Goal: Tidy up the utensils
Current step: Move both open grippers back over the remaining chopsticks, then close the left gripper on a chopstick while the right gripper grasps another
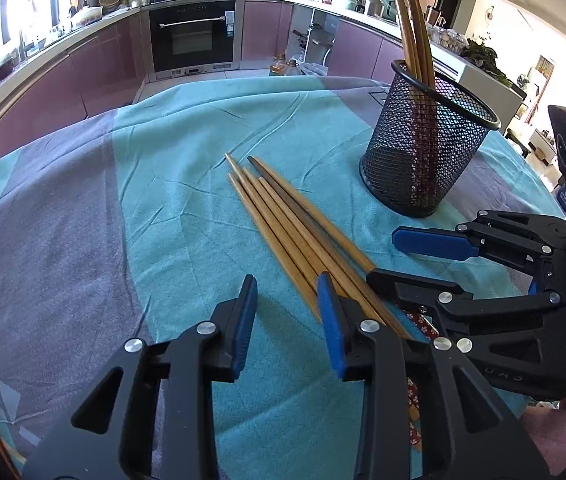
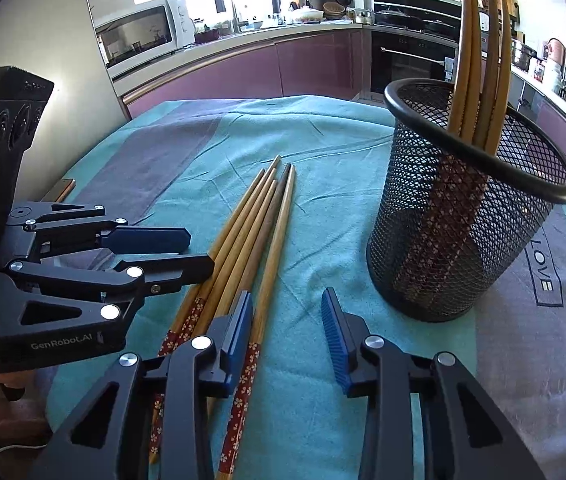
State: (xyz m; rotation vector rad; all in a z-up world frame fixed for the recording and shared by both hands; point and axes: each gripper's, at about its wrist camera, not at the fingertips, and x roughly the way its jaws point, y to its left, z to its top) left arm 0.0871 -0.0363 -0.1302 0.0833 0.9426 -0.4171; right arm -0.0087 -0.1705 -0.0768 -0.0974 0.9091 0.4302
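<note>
Lying side by side, loose chopsticks (image 2: 243,240), tips pointing away from claws

The bundle of loose chopsticks (image 1: 283,224) lies flat across the middle of the teal cloth (image 1: 171,208), a low obstacle only. To its right stands the black mesh holder (image 2: 471,208), upright, near the bundle but apart from it, with bare cloth between them. The chopsticks in the holder (image 2: 479,60) lean to its far side and rise well above the rim, leaving the near part of the mouth free. The left gripper (image 1: 287,320) and right gripper (image 2: 287,324) both crowd the near end of the bundle, each with jaws spread, close beside one another. Left of the bundle the cloth lies bare.
</note>
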